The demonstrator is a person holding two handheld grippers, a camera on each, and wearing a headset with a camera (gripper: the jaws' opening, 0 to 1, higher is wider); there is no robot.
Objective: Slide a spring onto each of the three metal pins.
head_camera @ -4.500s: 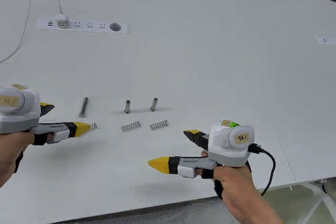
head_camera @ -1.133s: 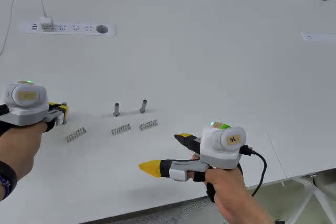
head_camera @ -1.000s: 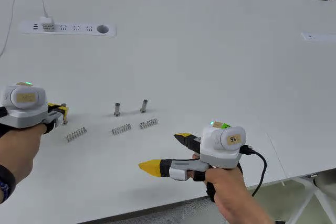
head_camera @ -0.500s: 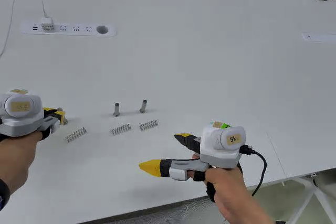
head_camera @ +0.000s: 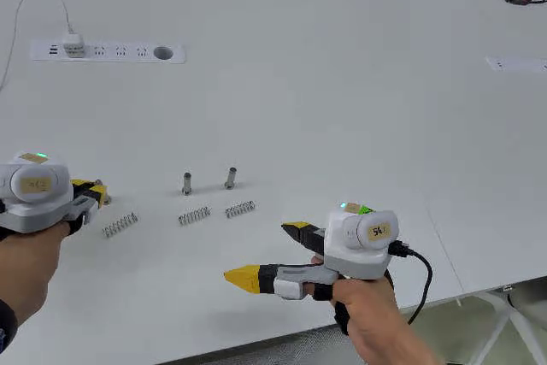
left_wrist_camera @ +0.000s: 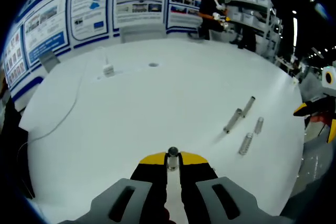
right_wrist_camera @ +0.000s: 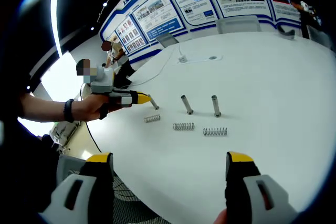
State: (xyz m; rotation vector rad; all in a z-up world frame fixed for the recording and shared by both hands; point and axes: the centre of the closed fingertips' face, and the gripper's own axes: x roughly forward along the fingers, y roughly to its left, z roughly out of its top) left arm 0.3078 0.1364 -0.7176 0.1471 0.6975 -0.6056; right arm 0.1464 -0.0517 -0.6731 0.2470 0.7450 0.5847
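My left gripper [head_camera: 97, 192] [left_wrist_camera: 171, 163] is shut on a metal pin [left_wrist_camera: 171, 153] [right_wrist_camera: 154, 103], which it holds just behind the leftmost spring [head_camera: 120, 225] [right_wrist_camera: 152, 118]. I cannot tell if the pin's lower end touches the table. Two other pins [head_camera: 186, 183] [head_camera: 230, 178] stand upright on the white table [head_camera: 342, 108]. One spring [head_camera: 194, 215] [head_camera: 240, 208] lies in front of each. My right gripper [head_camera: 267, 252] [right_wrist_camera: 169, 160] hovers open near the front edge, to the right of the springs, with nothing between its jaws.
A white power strip [head_camera: 107, 51] with a plugged-in charger lies at the back left, its cable running off left. A small white piece [head_camera: 517, 64] sits at the far right. People stand beyond the table's far end [left_wrist_camera: 220, 3].
4.5 s ago the left pin lay flat and my left gripper was by the left spring. Now the left gripper is shut on that pin. My right gripper has barely moved.
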